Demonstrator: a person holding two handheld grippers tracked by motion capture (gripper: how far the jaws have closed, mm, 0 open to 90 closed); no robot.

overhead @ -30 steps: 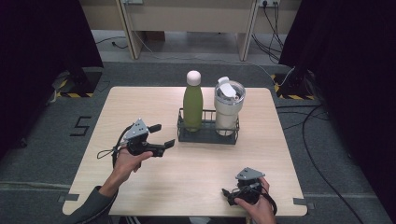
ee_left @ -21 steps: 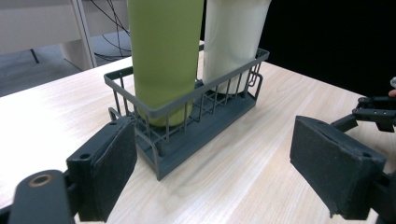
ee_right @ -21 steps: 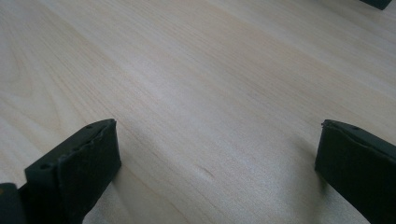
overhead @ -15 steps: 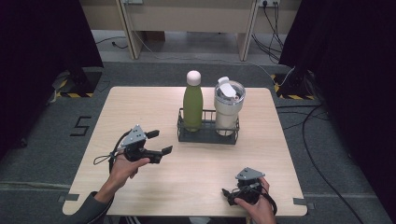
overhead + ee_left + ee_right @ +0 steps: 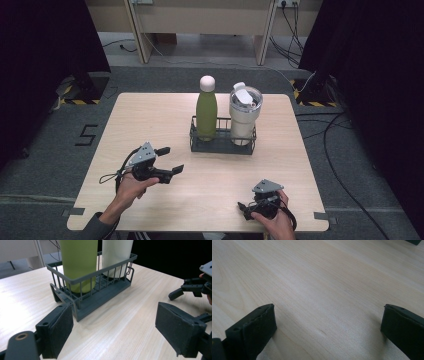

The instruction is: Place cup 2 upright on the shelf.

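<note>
Left claw [image 5: 170,161] has dropped lower and drawn back toward the person's edge of the counter [image 5: 150,110] compared with a second ago; in the earlier high views it sat higher and closer to the rack. Its jaws stand apart with nothing between them, and the spread looks unchanged across the frames. In the left gripper view the pads [image 5: 60,333] frame bare wood, with the near corner of the grey wire rack [image 5: 222,145] just beyond the left-hand pad.

Rack sits at mid-counter toward the far side. Green bottle [image 5: 206,107] with a white cap stands upright in its left compartment; white tumbler [image 5: 243,115] with a lidded top stands upright in its right one. Both seated, neither touched.

Right claw [image 5: 245,209] rests low at the near right edge of the counter, unmoved. Jaws wide, empty, wood grain between them in the right gripper view.

Judgement: left hand is settling away from the rack rather than closing on it, so either the two containers are already placed and the hand is retiring, or it is lining up low for a fresh approach. No grip is under way.
</note>
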